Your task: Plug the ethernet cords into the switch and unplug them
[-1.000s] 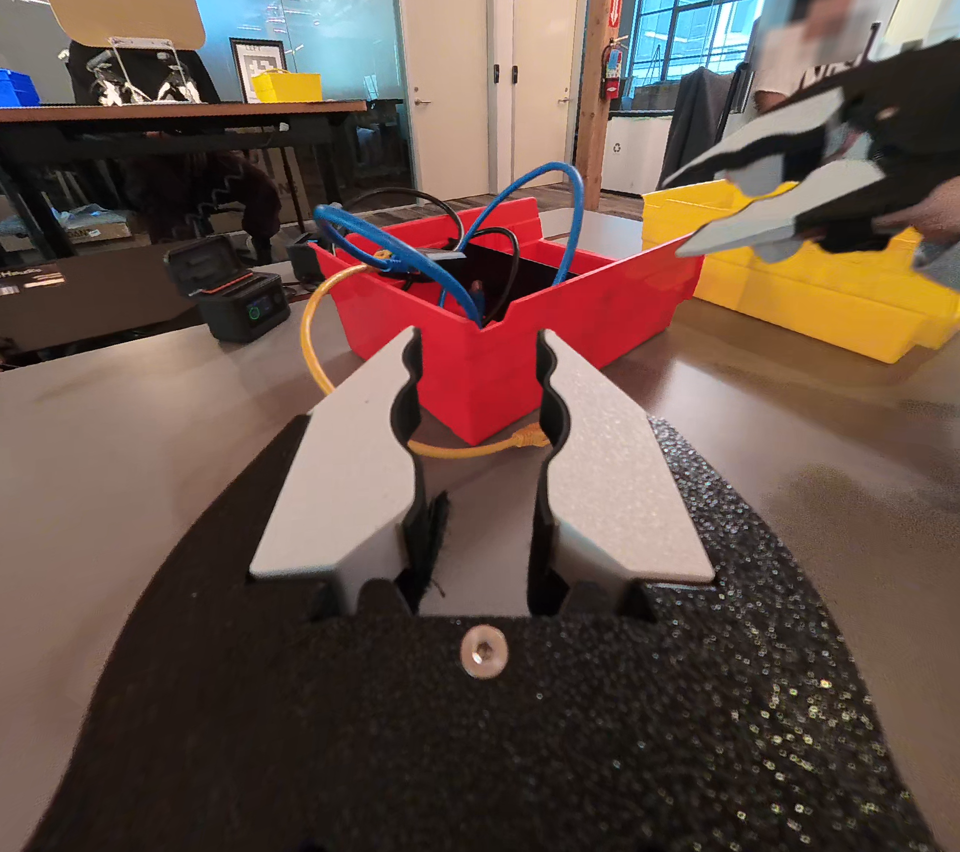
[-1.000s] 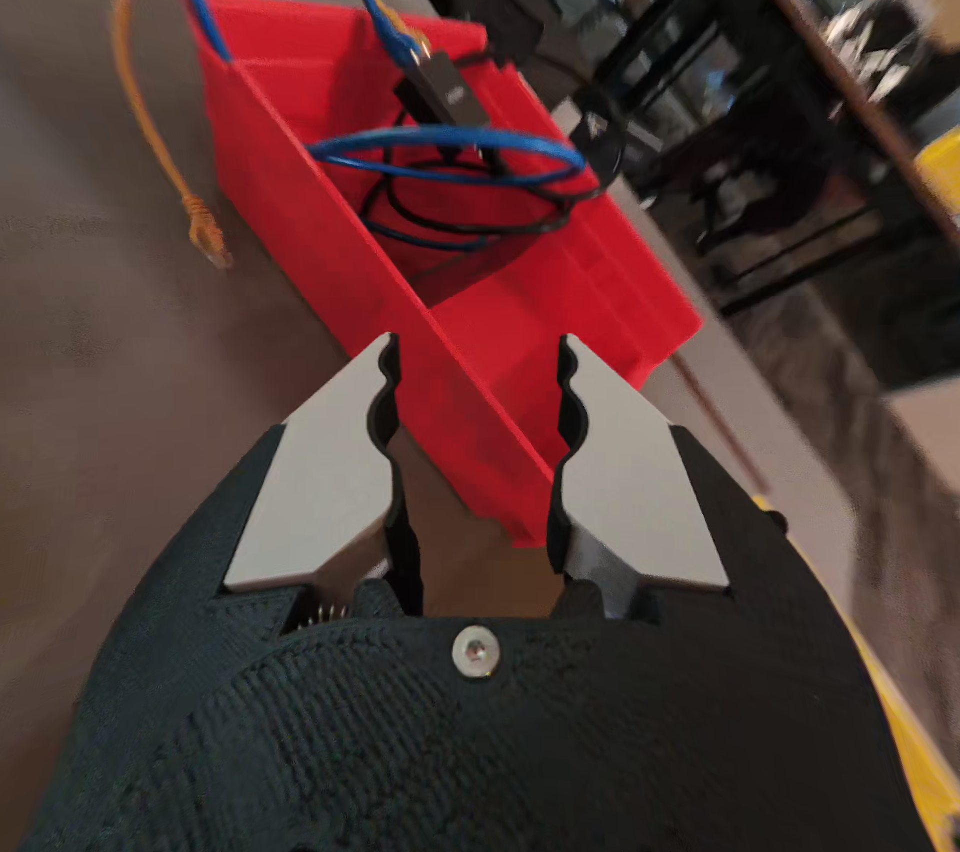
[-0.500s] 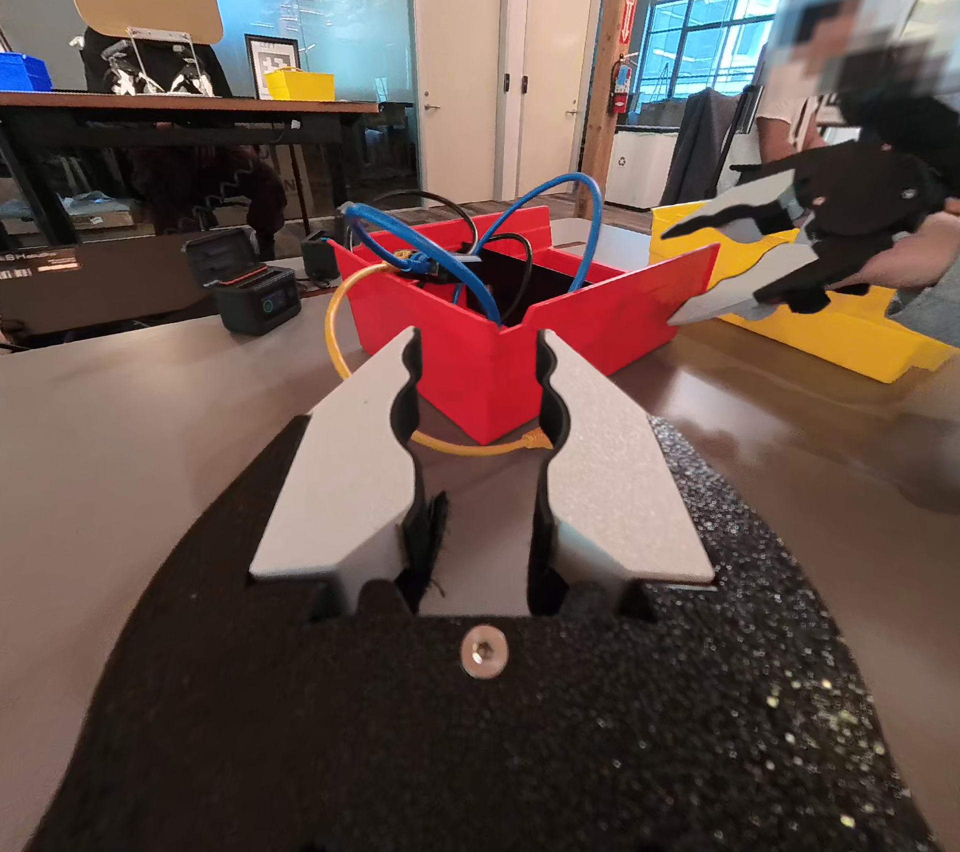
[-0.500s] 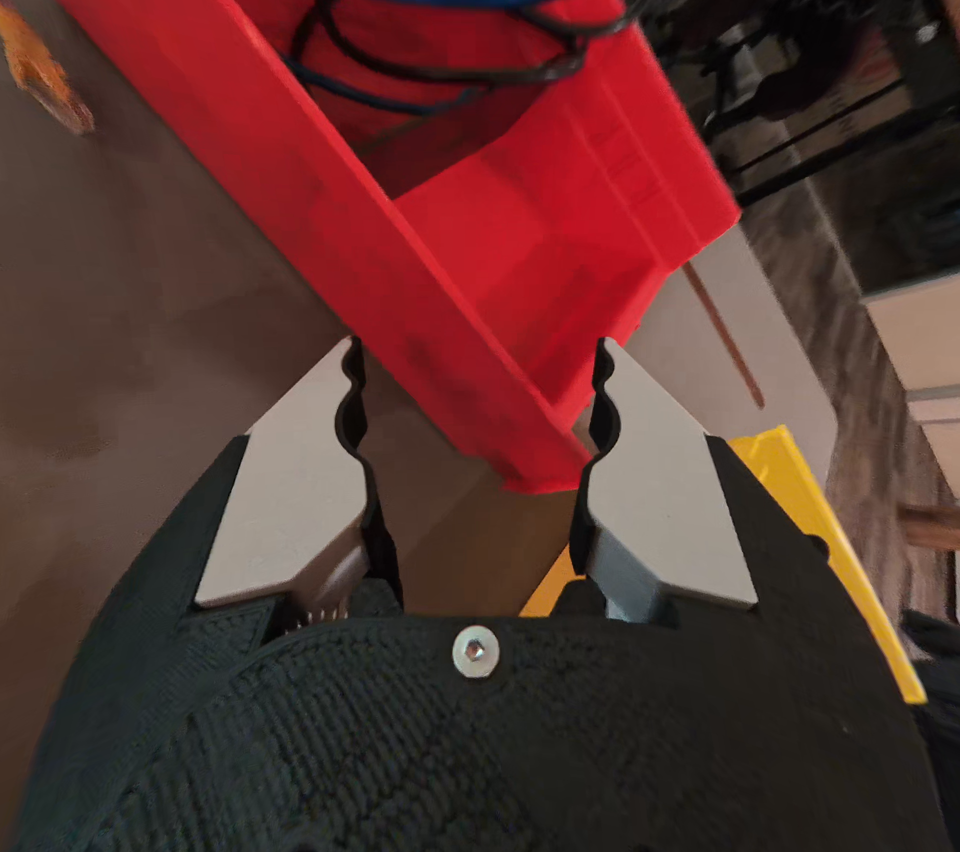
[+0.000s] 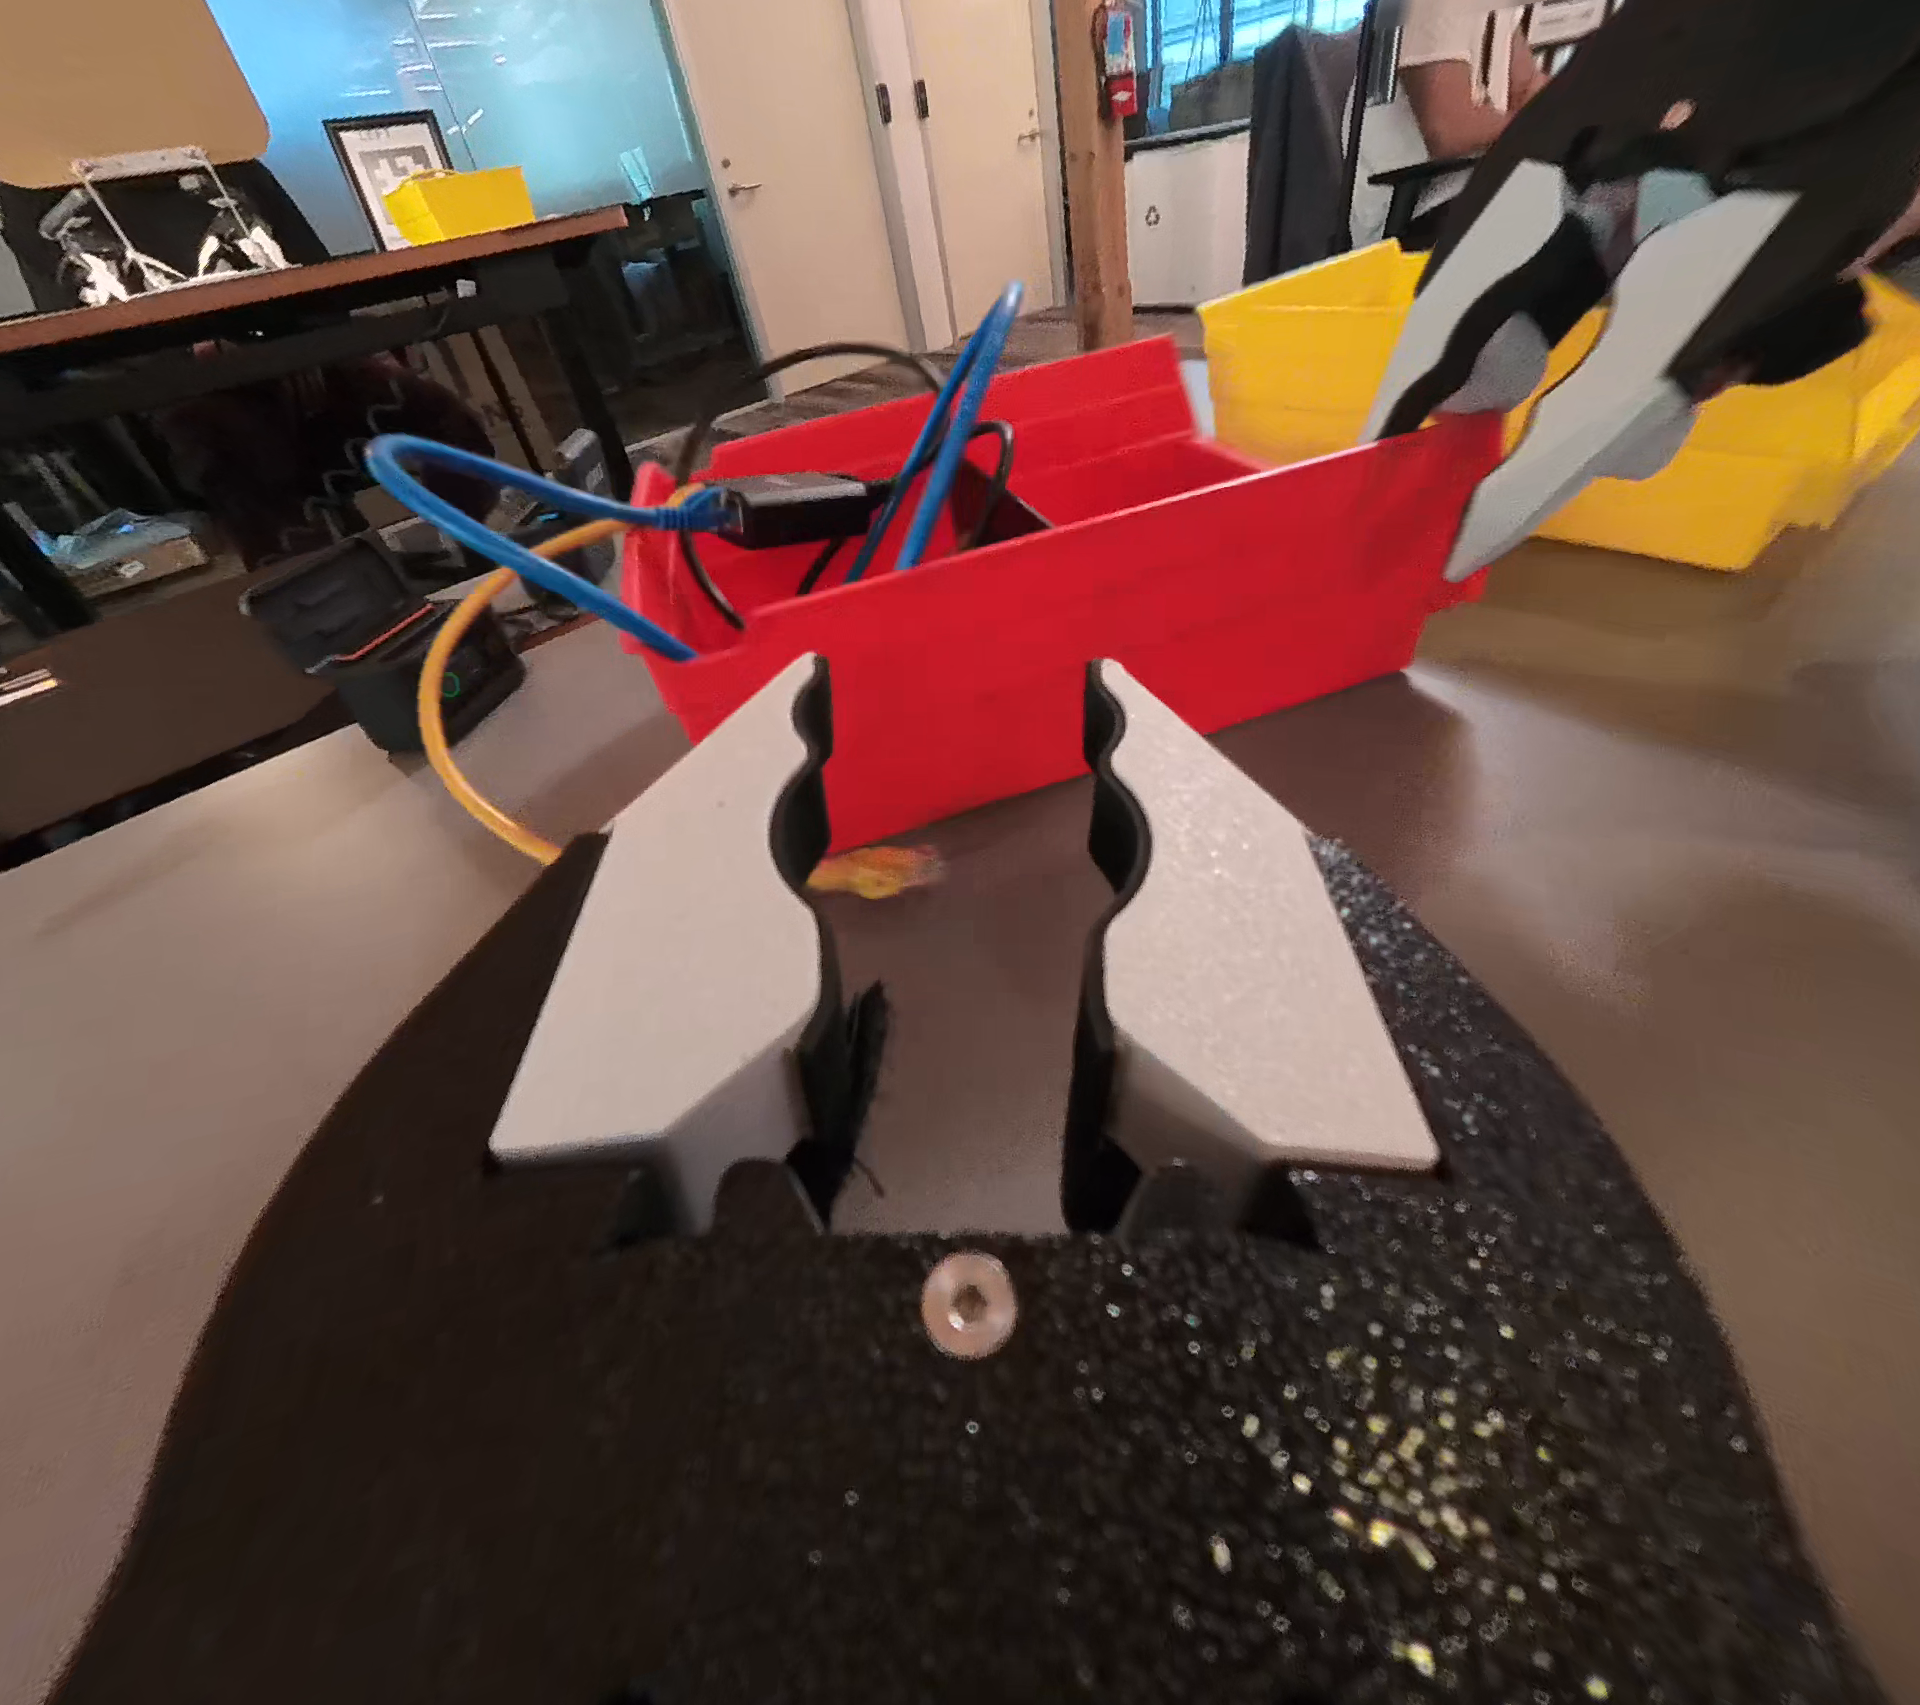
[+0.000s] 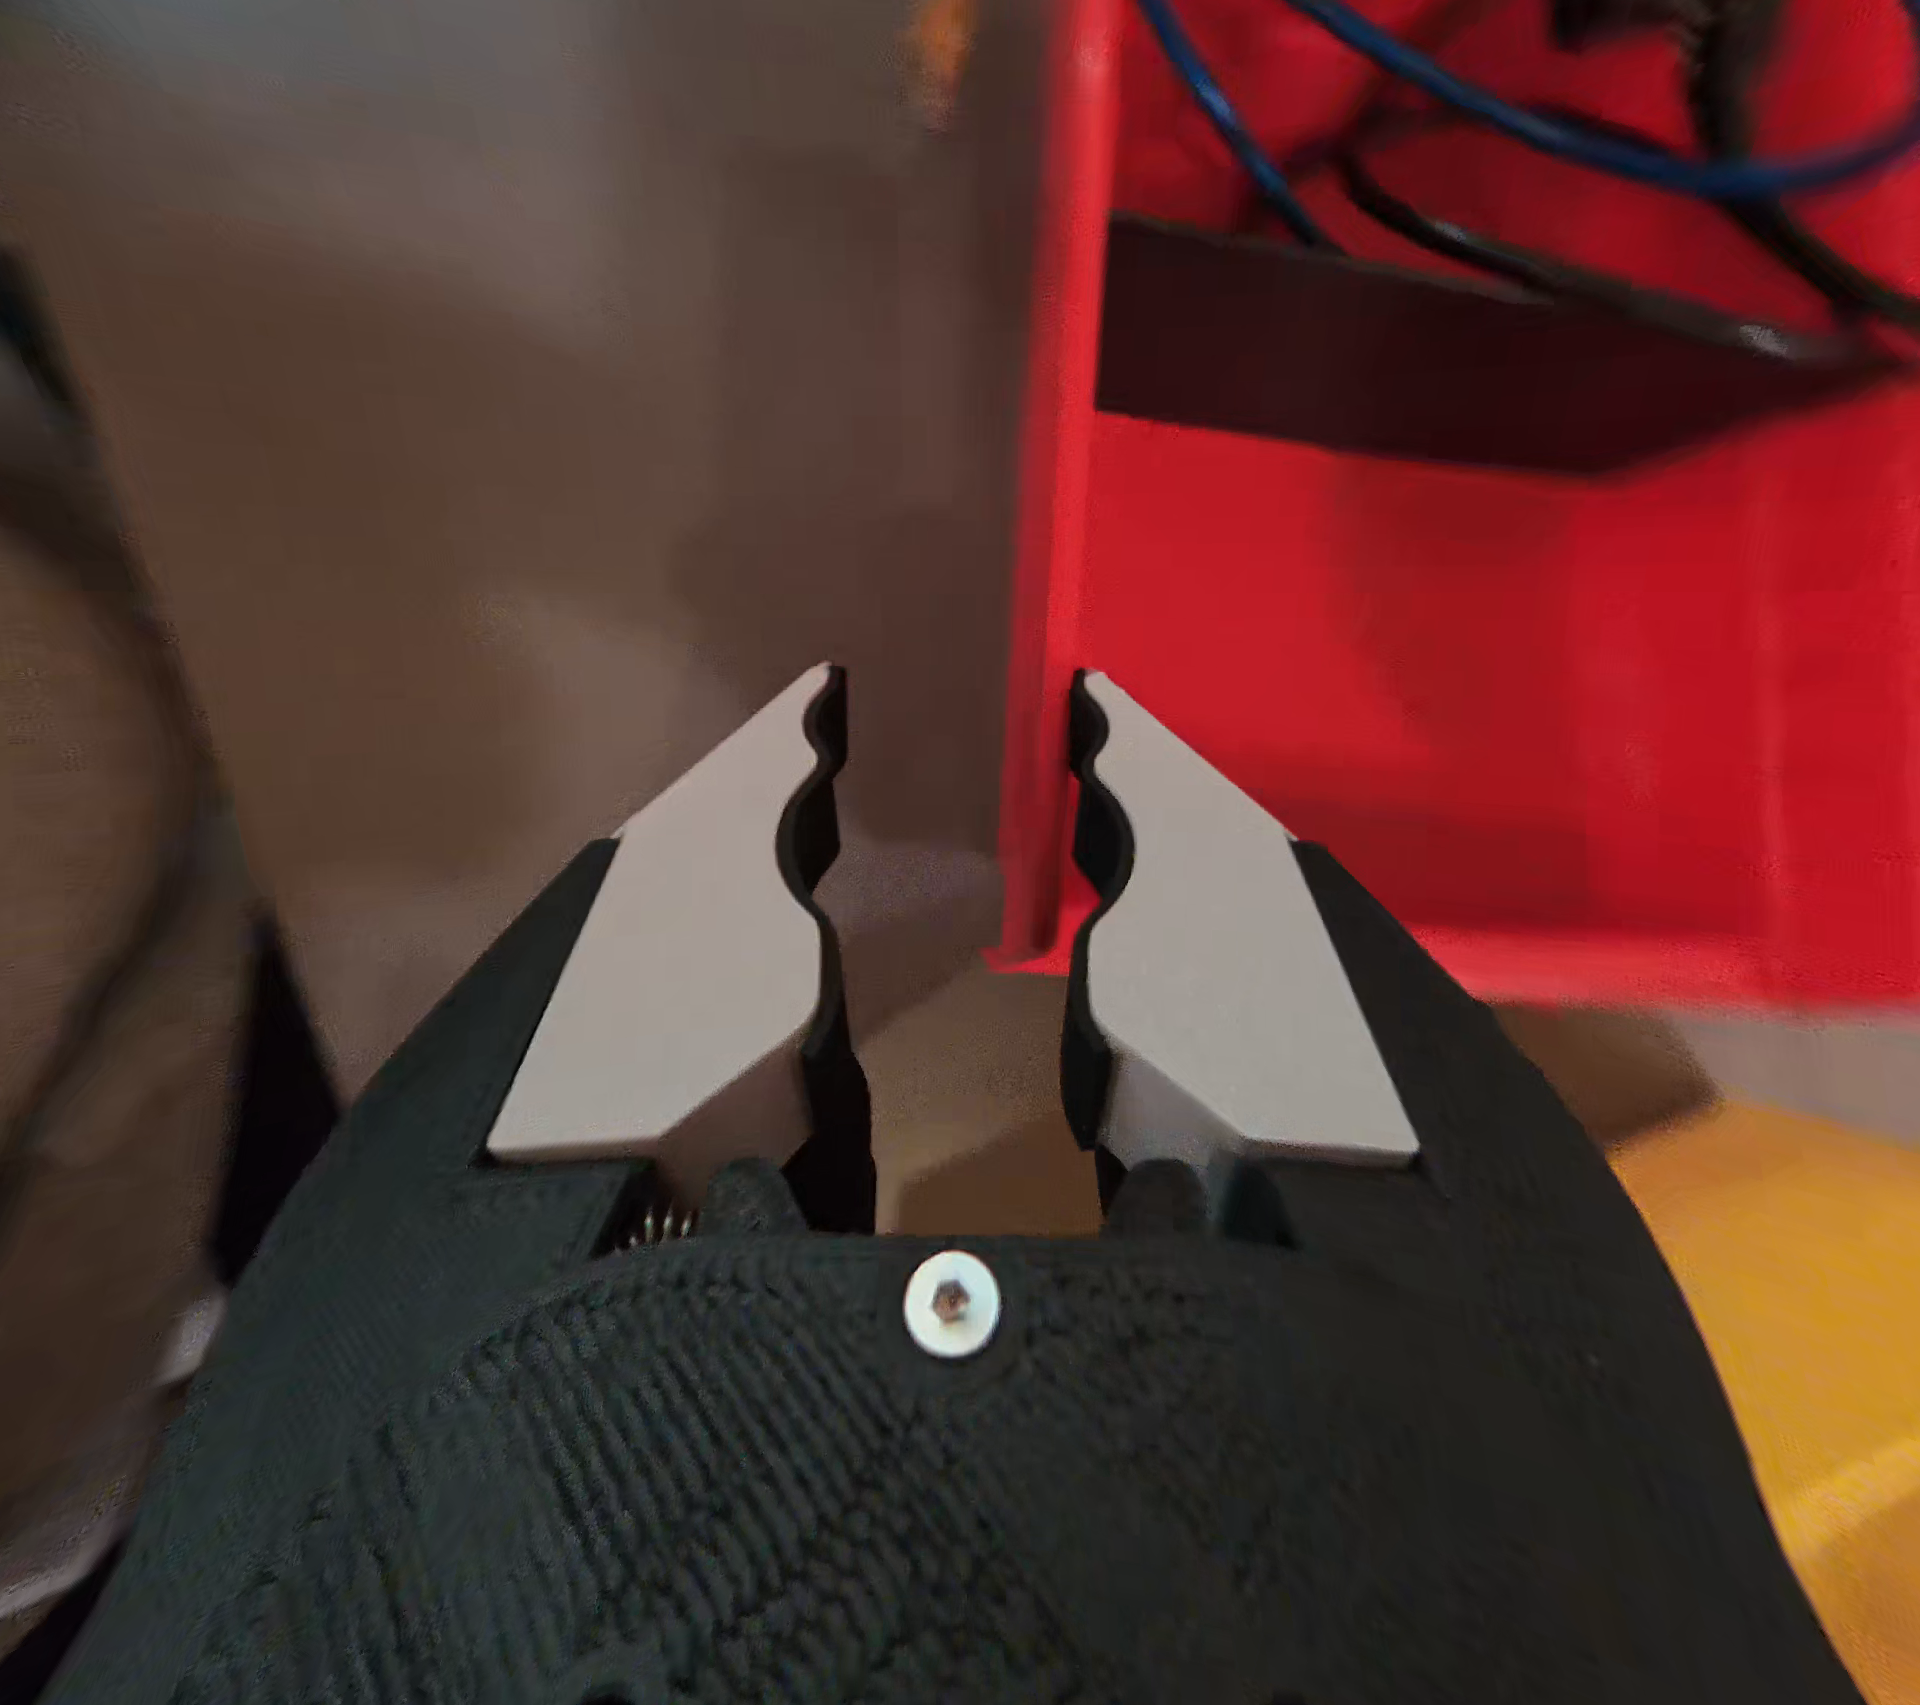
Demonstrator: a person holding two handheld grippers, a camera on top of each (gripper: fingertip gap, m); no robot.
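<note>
A red bin stands on the brown table. In it lies a black switch with a blue ethernet cord plugged in and looping out over the rim. A yellow cord hangs out of the bin, its plug lying on the table just beyond my left gripper, which is open and empty. My right gripper straddles the red bin's wall at a corner, jaws narrowed but with a gap on the left side. It also shows in the left wrist view.
A yellow bin stands behind the red one, close to the right gripper. A black case sits at the table's far left edge. A black divider crosses the red bin. A person stands at the back right.
The right gripper has come down over the red bin's corner and narrowed its jaws around the wall. The left gripper has shifted, so the bin now shows side-on.
</note>
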